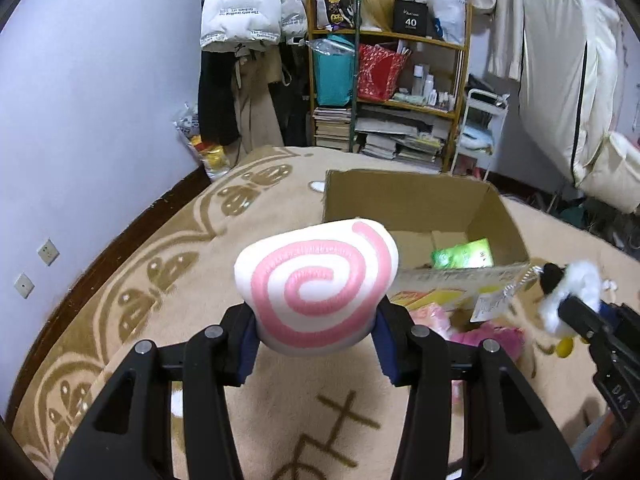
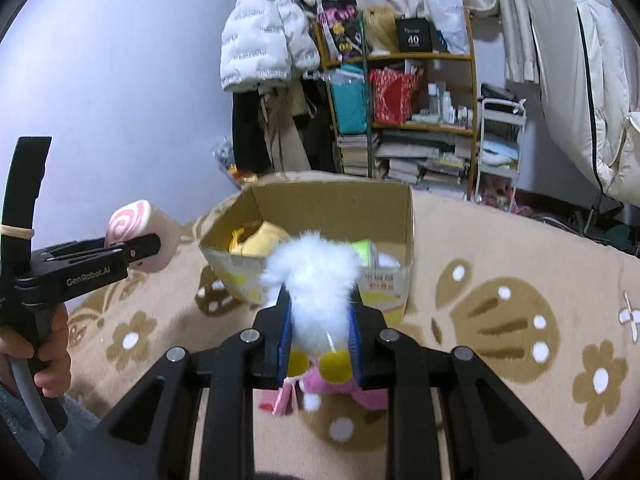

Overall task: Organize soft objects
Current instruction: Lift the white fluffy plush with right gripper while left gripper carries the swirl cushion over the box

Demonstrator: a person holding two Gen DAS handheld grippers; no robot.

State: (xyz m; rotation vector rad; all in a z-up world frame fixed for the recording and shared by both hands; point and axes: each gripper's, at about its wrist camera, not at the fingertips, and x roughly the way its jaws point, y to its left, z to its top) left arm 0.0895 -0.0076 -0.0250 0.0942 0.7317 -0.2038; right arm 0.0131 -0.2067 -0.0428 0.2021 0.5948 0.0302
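The right gripper [image 2: 318, 344], clamping the fluffy white plush [image 2: 316, 280], hangs just short of the cardboard box [image 2: 340, 204], nearer than the left gripper [image 1: 316, 344] squeezing the swirl cushion [image 1: 316, 272].

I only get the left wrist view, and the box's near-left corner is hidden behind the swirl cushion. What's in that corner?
Observer: A soft yellow plush lies in the open brown cardboard box, against its left wall.
Operator: What do the right tongs hold? I see only white fluff.
Observer: The right tongs are shut on a fluffy white plush toy with yellow feet, short of the box's front wall.
Operator: Anything beneath them?
Observer: A pink plush lies on the beige patterned blanket, right under the right tongs.
Operator: And my side?
Observer: The left tongs grip the white cushion with a pink spiral, left of the box, outside it.
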